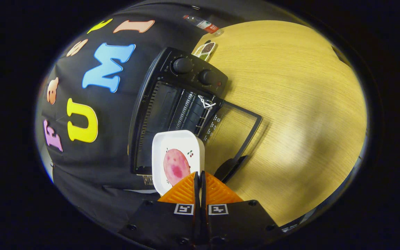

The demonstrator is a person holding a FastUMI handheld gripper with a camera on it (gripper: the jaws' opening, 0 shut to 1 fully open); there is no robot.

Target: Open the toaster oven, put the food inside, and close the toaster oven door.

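Staged test booth, not a real kitchen: black cloth wall (116,166) hangs right behind a pale wood bench (290,104). Kitchen props on the bench: black toaster oven (172,90) with its door (234,128) dropped open, a small packet (205,50) and a plastic bottle (203,24) behind the oven.
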